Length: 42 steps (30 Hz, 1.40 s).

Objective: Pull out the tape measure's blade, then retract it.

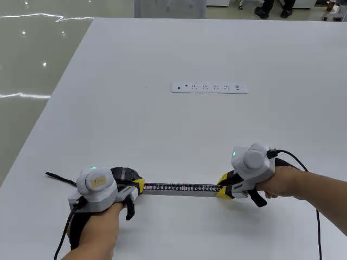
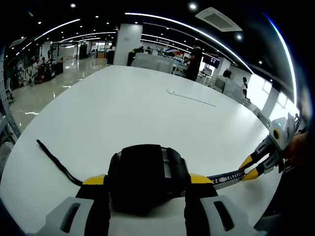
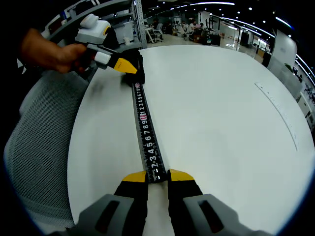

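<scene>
On the white desk (image 1: pixel 217 49), the left gripper (image 1: pixel 135 188) clamps the black tape measure (image 1: pixel 123 175) by its case — its blade (image 1: pixel 181 188) runs out flat to the right gripper (image 1: pixel 223 192), pinched on the blade's tip.

Blade (image 3: pixel 147 137), right gripper view: black digits 2 3 4 5 6 7 8 9, starting at 6 o'clock and climbing toward 11 o'clock; then a red-marked figure, then 1 2 3 4 5 6 7 8 up to the tape measure case (image 3: pixel 139 74).
Blade (image 2: pixel 227 177), left gripper view: at 4 o'clock, 2 3 4 5 6 7 8 9, faintly legible.
Blade (image 1: pixel 181 188), head view: scale marks at 6 o'clock, too small to read.
Power strip (image 1: pixel 210 88): small symbols at 1 o'clock, illegible.
</scene>
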Motion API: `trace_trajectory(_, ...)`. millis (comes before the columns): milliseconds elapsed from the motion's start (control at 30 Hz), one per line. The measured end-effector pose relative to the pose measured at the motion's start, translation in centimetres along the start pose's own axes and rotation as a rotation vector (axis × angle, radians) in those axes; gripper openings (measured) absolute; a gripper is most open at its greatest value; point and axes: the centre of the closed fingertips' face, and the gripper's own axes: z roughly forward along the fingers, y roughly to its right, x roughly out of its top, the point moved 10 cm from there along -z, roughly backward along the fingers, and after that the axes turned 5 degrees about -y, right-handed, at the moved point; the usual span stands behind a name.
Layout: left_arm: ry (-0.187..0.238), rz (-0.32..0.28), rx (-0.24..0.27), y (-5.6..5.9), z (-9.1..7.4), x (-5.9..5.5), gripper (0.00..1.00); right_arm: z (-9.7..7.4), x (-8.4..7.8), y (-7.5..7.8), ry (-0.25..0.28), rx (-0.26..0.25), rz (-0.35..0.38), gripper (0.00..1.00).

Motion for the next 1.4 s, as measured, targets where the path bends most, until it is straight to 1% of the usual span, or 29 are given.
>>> trace_trajectory(167,0.001,-0.002,-0.003,0.0,0.0,0.0,0.57,0.2,0.4,-0.1,0.0,0.003,-0.005,0.13)
trace_trajectory(200,0.0,-0.001,-0.005,-0.1,0.0,0.0,0.57,0.4,0.7,-0.1,0.003,0.005,-0.007,0.13)
trace_trajectory(300,-0.001,-0.005,-0.007,-0.1,0.0,0.0,0.57,0.6,1.0,-0.1,0.007,0.008,-0.008,0.14)
trace_trajectory(567,-0.002,-0.005,-0.012,-0.1,0.0,0.0,0.57,0.9,1.5,-0.1,0.01,0.013,-0.011,0.14)
trace_trajectory(800,-0.001,-0.006,-0.014,-0.1,0.1,-0.1,0.58,1.5,2.2,-0.4,0.015,0.021,-0.015,0.14)
trace_trajectory(1033,-0.003,-0.008,-0.016,-0.2,0.1,0.0,0.58,1.6,2.7,-0.4,0.02,0.022,-0.02,0.14)
trace_trajectory(1167,-0.002,-0.014,-0.018,-0.2,0.1,0.0,0.58,1.9,3.3,-0.5,0.031,0.028,-0.022,0.14)
trace_trajectory(1200,-0.001,-0.014,-0.018,-0.2,0.1,0.0,0.58,2.1,3.4,-0.5,0.018,0.025,-0.03,0.14)
trace_trajectory(1400,-0.003,-0.013,-0.02,-0.2,0.1,0.0,0.58,2.3,3.7,-0.5,0.026,0.033,-0.029,0.14)
